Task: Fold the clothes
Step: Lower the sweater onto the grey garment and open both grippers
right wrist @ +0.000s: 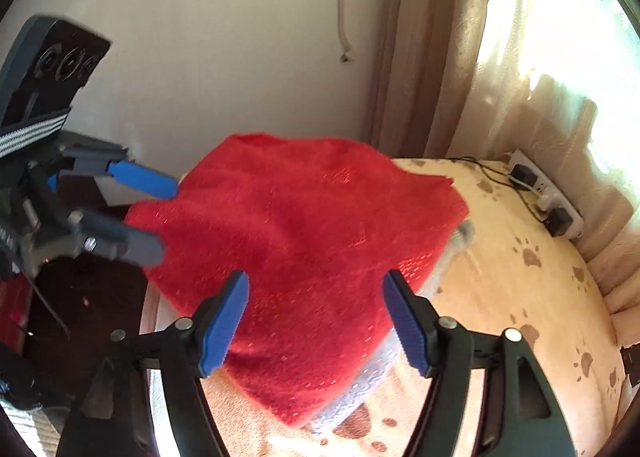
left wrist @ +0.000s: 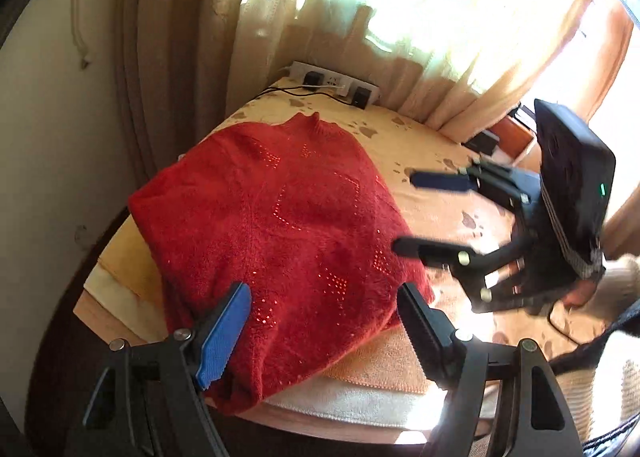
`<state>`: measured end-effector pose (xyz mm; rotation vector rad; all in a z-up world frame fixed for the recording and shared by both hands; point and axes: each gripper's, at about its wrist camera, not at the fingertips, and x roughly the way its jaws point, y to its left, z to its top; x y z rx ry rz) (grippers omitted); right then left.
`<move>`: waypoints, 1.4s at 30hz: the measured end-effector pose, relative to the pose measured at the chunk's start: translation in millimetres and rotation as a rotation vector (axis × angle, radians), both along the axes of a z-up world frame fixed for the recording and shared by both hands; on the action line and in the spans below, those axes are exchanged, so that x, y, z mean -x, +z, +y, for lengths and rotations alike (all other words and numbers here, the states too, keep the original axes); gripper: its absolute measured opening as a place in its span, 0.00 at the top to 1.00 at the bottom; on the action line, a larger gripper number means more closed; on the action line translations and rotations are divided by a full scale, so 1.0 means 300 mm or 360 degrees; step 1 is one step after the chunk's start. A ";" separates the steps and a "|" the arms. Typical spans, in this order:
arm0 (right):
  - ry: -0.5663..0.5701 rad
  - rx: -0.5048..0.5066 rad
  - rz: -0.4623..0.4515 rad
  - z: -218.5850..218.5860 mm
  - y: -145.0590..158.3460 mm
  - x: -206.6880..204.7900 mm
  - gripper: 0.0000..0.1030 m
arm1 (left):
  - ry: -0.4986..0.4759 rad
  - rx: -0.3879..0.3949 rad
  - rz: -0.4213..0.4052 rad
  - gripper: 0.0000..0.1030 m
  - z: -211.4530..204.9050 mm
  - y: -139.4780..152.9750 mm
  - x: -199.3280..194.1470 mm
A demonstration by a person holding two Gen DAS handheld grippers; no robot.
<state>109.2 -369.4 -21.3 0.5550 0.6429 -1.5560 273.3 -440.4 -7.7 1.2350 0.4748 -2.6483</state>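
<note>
A red fuzzy sweater (left wrist: 280,233) lies folded into a compact shape on the table, collar toward the far side; it also shows in the right wrist view (right wrist: 304,257). My left gripper (left wrist: 324,321) hovers open above the sweater's near edge, holding nothing. My right gripper (right wrist: 316,317) is open above the sweater, holding nothing. The right gripper shows in the left wrist view (left wrist: 404,213) at the sweater's right edge. The left gripper shows in the right wrist view (right wrist: 164,217) at the sweater's left edge. A grey garment (right wrist: 360,385) peeks out under the sweater.
The table is covered by a beige cloth with brown paw prints (left wrist: 424,145). A white power strip (left wrist: 336,85) with black plugs and cables lies at the far edge by the curtains (left wrist: 400,29). A bare wall (right wrist: 220,57) stands on the left.
</note>
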 end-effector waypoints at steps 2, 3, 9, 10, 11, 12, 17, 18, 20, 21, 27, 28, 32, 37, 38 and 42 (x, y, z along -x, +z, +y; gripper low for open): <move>-0.0016 0.0007 0.0029 -0.049 0.013 0.030 0.22 | -0.0069 0.0049 -0.0101 0.25 0.026 -0.050 0.013; -0.0004 0.0001 0.0048 -0.069 0.012 0.032 0.22 | -0.0084 0.0061 -0.0129 0.25 0.030 -0.074 0.016; 0.0114 -0.0187 0.0067 -0.174 -0.088 0.042 0.22 | 0.0035 0.0028 -0.0114 0.23 -0.045 -0.150 0.002; 0.0139 -0.0221 0.0064 -0.184 -0.116 0.044 0.22 | 0.0038 0.0007 -0.0101 0.22 -0.055 -0.151 0.000; 0.0155 -0.0213 0.0066 -0.184 -0.134 0.049 0.21 | 0.0039 -0.0014 -0.0087 0.21 -0.064 -0.152 -0.003; 0.0157 -0.0194 0.0055 -0.183 -0.141 0.057 0.19 | 0.0040 -0.0023 -0.0085 0.21 -0.067 -0.152 -0.002; 0.0114 -0.0209 0.0001 -0.182 -0.125 0.079 0.18 | 0.0081 -0.0095 -0.0101 0.20 -0.071 -0.119 0.004; 0.0082 -0.0210 0.0010 -0.173 -0.108 0.076 0.18 | 0.0104 -0.0114 -0.0098 0.20 -0.073 -0.103 0.002; 0.0007 -0.0135 0.0006 -0.119 -0.055 0.067 0.17 | 0.0173 -0.0119 -0.0084 0.20 -0.074 -0.067 -0.002; -0.0027 -0.0085 0.0005 -0.080 -0.033 0.060 0.17 | 0.0206 -0.0119 -0.0071 0.19 -0.075 -0.048 -0.008; 0.0022 -0.0103 0.0227 0.140 -0.064 -0.070 0.17 | 0.0303 -0.0068 -0.0090 0.16 -0.074 -0.026 -0.020; 0.0048 -0.0143 0.0275 0.154 -0.089 -0.089 0.17 | 0.0312 -0.0067 -0.0115 0.15 -0.077 -0.043 -0.014; -0.0001 -0.0285 0.0353 0.144 -0.187 -0.102 0.17 | 0.0378 -0.0056 -0.0214 0.15 -0.107 -0.137 0.000; -0.0204 -0.0334 0.0096 0.168 -0.237 -0.011 0.09 | 0.0485 -0.0104 -0.0227 0.12 -0.154 -0.205 -0.027; -0.0220 -0.0336 0.0085 0.176 -0.246 -0.003 0.06 | 0.0495 -0.0101 -0.0226 0.12 -0.153 -0.205 -0.029; -0.0275 -0.0424 0.0132 0.211 -0.287 0.022 0.02 | 0.0474 -0.0031 -0.0232 0.12 -0.111 -0.155 -0.040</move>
